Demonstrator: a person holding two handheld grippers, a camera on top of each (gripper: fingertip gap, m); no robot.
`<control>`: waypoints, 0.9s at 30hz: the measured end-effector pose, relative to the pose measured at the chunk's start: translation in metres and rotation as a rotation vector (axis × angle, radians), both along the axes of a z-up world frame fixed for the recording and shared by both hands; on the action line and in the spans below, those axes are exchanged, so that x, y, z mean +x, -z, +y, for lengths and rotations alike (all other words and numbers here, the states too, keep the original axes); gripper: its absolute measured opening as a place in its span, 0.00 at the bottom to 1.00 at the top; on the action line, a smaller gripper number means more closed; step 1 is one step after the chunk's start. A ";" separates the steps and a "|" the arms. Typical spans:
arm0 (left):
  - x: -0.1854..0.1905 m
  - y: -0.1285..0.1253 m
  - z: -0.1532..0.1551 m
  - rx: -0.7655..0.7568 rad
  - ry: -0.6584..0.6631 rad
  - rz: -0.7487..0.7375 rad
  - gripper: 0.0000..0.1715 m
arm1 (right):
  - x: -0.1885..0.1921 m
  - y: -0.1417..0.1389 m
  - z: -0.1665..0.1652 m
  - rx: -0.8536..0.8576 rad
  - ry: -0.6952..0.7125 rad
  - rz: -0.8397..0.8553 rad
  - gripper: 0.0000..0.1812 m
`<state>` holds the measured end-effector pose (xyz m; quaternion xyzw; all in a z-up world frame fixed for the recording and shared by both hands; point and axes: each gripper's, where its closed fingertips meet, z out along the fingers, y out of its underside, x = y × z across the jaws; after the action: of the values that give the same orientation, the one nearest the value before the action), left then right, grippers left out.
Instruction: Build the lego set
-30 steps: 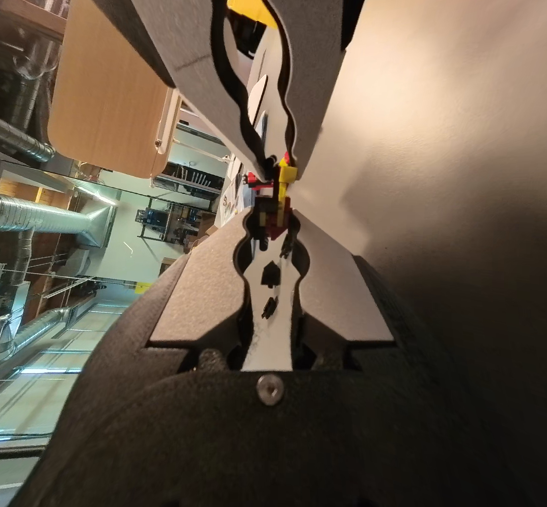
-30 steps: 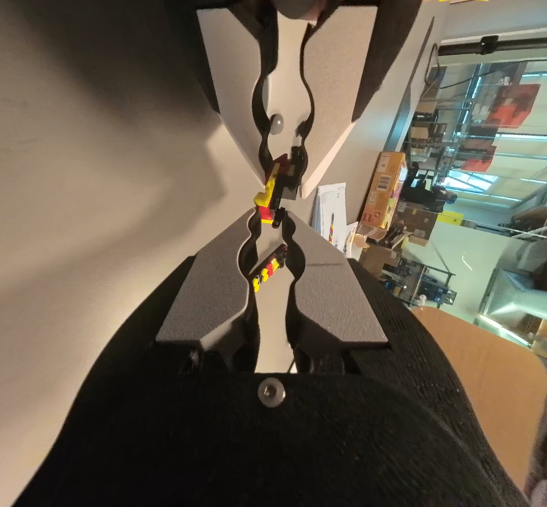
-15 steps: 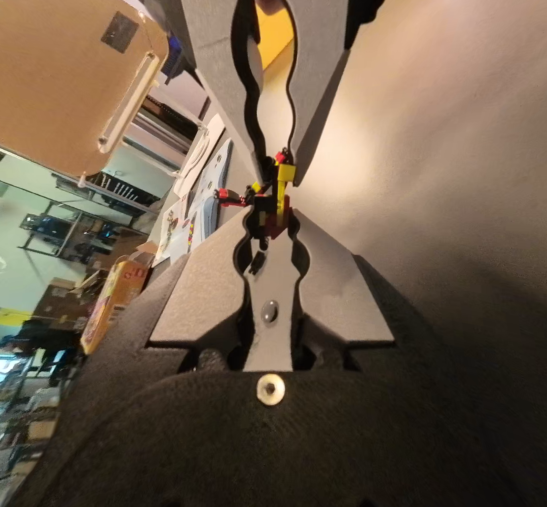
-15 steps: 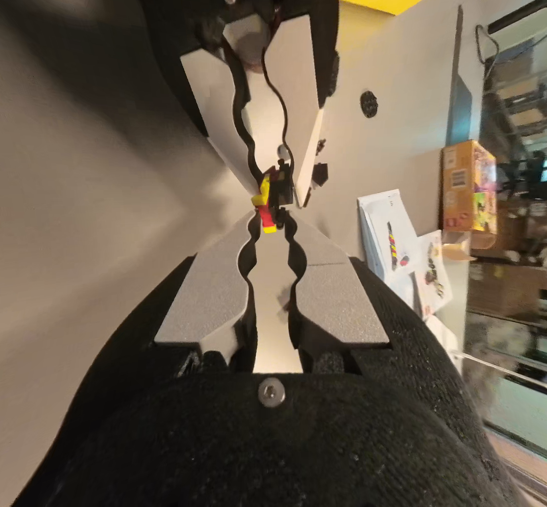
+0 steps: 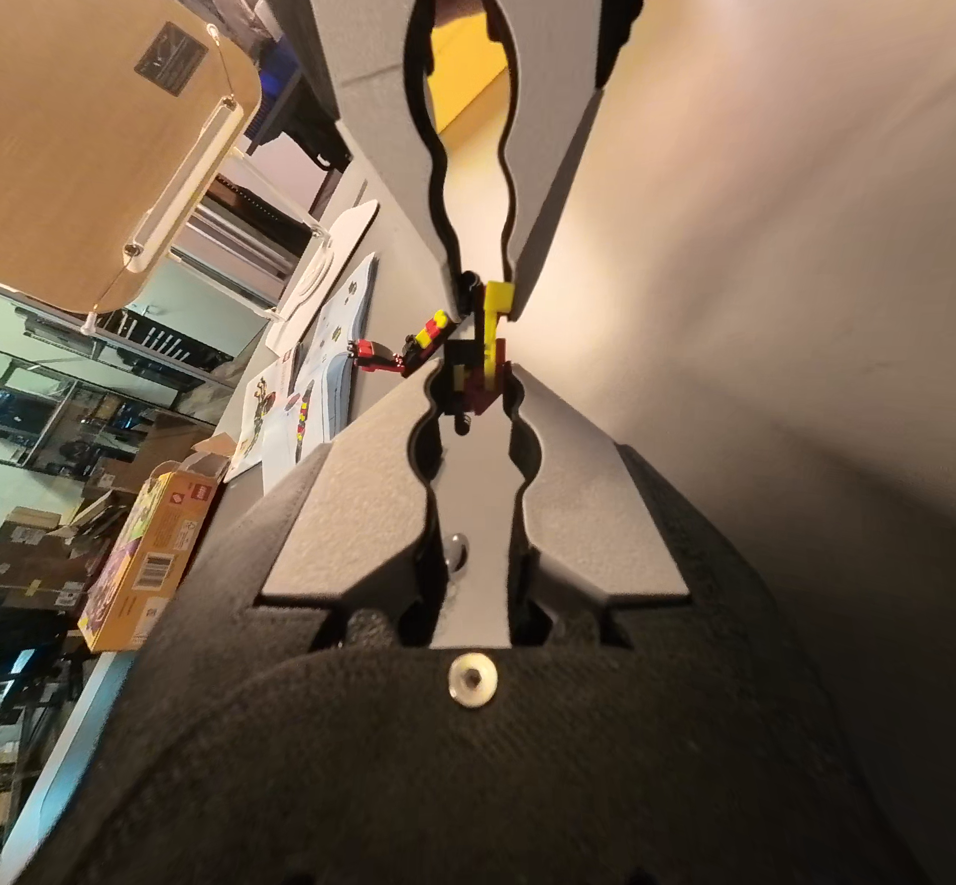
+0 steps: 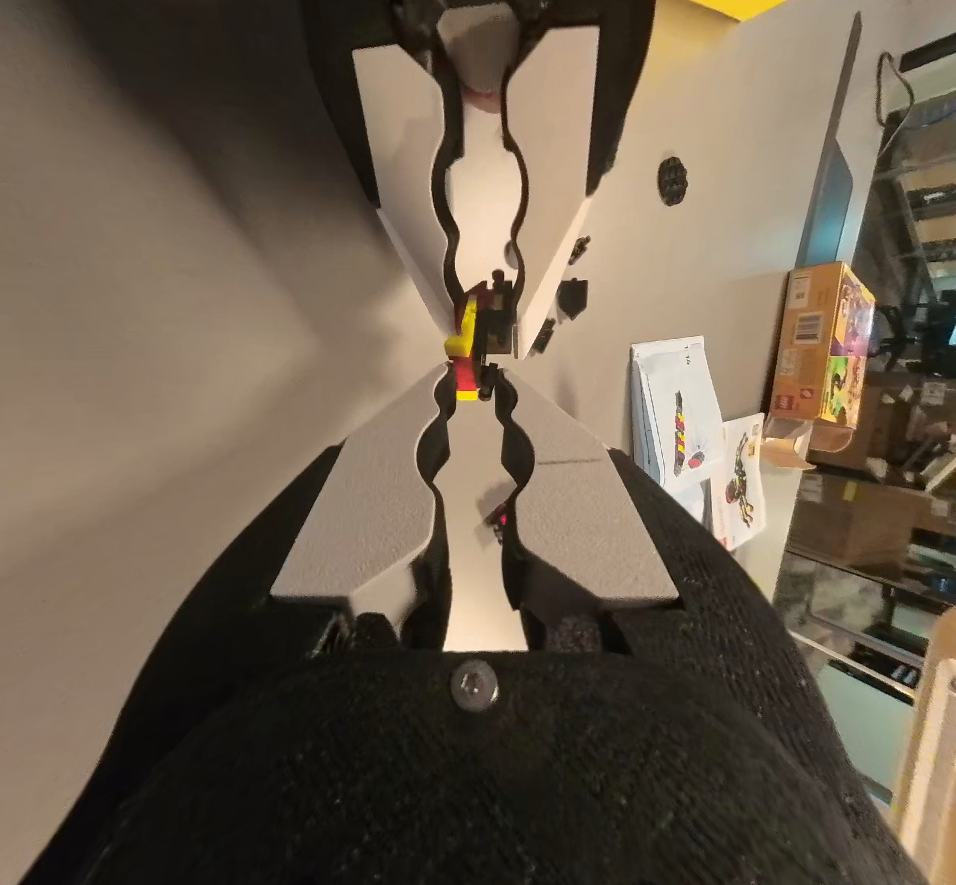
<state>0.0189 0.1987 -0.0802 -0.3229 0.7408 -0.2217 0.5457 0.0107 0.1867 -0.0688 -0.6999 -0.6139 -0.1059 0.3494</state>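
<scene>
**Two tools meeting tip to tip on one small lego model**

Both tools are pinching the same lego model (image 5: 473,358) in the air above the grey table (image 5: 750,291). The left tool (image 5: 473,384) is closing nearly tight on its dark red and black end; the right tool (image 6: 473,379) is gripping the red and yellow end. The model's long axis is running from one tool's tips to the other's, with a red-tipped limb (image 5: 380,356) sticking out sideways towards the instruction sheets (image 5: 310,395). Pressing straight along that axis, without twisting, is probably seating the bricks best.
</scene>
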 end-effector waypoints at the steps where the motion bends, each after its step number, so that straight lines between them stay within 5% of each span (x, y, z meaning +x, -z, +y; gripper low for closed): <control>1: 0.000 0.000 -0.001 0.002 0.008 0.001 0.11 | 0.000 0.000 -0.001 -0.007 -0.008 -0.013 0.07; 17: -0.003 -0.010 -0.011 -0.171 0.117 -0.012 0.11 | -0.009 -0.014 -0.008 -0.026 -0.114 0.117 0.07; 27: -0.005 -0.019 -0.019 -0.150 0.190 -0.086 0.11 | -0.013 -0.023 -0.017 -0.023 -0.175 0.046 0.07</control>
<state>0.0134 0.1799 -0.0608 -0.2811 0.7254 -0.3408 0.5278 -0.0028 0.1696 -0.0456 -0.6498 -0.6657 -0.0518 0.3632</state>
